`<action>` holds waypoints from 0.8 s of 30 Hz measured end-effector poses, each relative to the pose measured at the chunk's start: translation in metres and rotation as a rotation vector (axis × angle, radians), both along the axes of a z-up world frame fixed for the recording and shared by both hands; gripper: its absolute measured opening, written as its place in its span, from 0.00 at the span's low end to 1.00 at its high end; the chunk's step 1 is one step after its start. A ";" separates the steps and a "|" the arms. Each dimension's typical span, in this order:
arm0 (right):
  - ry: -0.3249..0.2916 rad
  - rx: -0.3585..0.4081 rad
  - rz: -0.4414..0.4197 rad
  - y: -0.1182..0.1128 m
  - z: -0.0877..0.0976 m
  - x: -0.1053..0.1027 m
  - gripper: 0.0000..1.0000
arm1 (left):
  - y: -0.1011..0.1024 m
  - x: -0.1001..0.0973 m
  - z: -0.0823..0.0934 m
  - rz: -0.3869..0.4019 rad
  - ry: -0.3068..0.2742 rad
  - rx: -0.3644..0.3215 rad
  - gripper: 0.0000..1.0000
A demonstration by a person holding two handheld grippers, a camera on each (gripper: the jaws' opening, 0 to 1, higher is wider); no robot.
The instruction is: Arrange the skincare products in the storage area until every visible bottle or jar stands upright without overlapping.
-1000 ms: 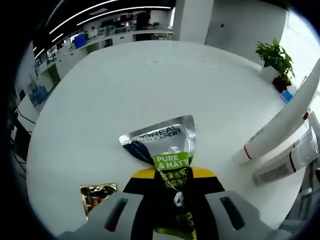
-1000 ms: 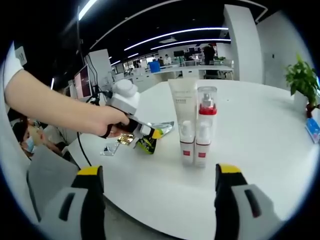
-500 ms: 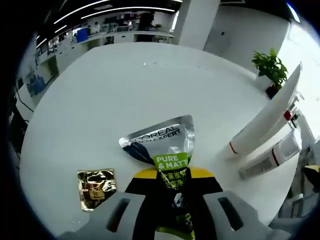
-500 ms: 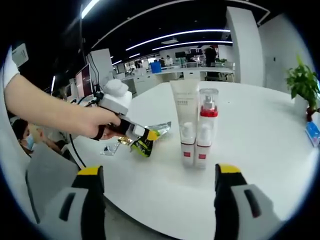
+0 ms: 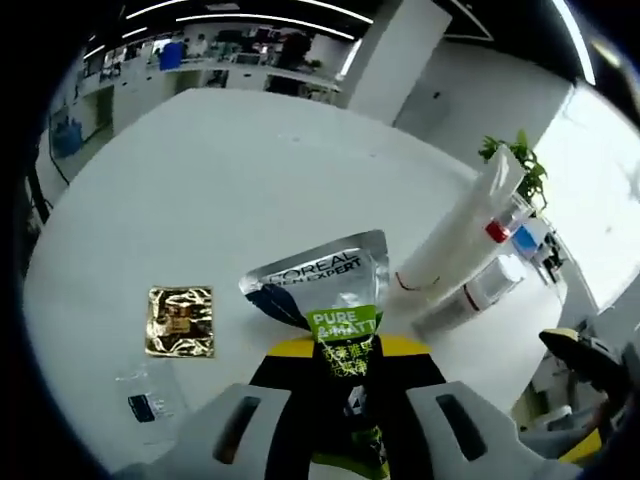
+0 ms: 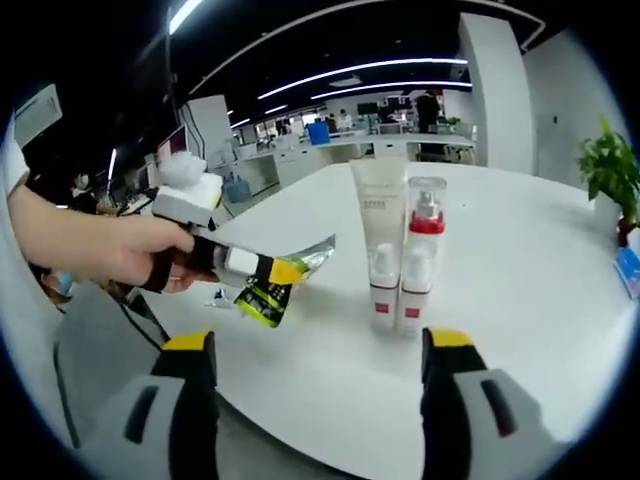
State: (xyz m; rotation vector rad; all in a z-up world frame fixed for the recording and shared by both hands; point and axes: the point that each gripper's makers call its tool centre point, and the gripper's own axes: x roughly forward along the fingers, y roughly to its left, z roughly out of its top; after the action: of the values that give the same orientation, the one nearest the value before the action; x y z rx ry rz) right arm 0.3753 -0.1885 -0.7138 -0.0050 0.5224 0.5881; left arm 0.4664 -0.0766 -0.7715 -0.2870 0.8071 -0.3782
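A silver, green and black L'Oreal tube (image 5: 335, 300) is pinched by its lower half in my left gripper (image 5: 346, 352), crimped end pointing away. In the right gripper view a hand carries that left gripper (image 6: 262, 270) and the tube (image 6: 272, 285) in the air above the white round table (image 6: 520, 300). A white tube (image 6: 381, 240) and a clear pump bottle with a red collar (image 6: 421, 258) stand upright side by side mid-table. My right gripper (image 6: 320, 345) is open and holds nothing, short of the two upright items.
On the table, in the left gripper view, a gold sachet (image 5: 181, 322) lies flat beside a small clear sachet (image 5: 146, 402). A potted plant (image 6: 605, 165) stands at the far right edge. Office desks lie beyond the table.
The left gripper has risen and swung with the tube in it, carrying it off the table. The upright tube and pump bottle stayed put. The right gripper stayed open.
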 end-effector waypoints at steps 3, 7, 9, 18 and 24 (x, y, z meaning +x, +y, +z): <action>0.001 -0.001 0.006 0.001 0.000 -0.001 0.83 | 0.002 -0.003 0.011 -0.011 -0.031 0.003 0.16; 0.022 0.033 0.017 0.004 0.000 -0.003 0.78 | -0.002 -0.006 0.027 -0.014 -0.038 -0.060 0.17; 0.033 0.064 0.014 0.004 0.003 -0.004 0.72 | -0.005 -0.008 0.036 -0.036 -0.061 -0.066 0.17; 0.065 0.136 0.011 0.006 0.005 -0.005 0.65 | -0.005 -0.024 0.062 -0.152 -0.159 -0.005 0.17; 0.099 0.252 0.015 0.008 0.015 -0.008 0.55 | -0.006 -0.040 0.075 -0.190 -0.194 -0.005 0.17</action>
State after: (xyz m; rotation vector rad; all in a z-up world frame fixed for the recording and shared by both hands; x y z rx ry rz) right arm 0.3675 -0.1803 -0.6984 0.2606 0.5412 0.6683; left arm 0.4266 -0.0823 -0.6964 -0.1753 0.6442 -0.5779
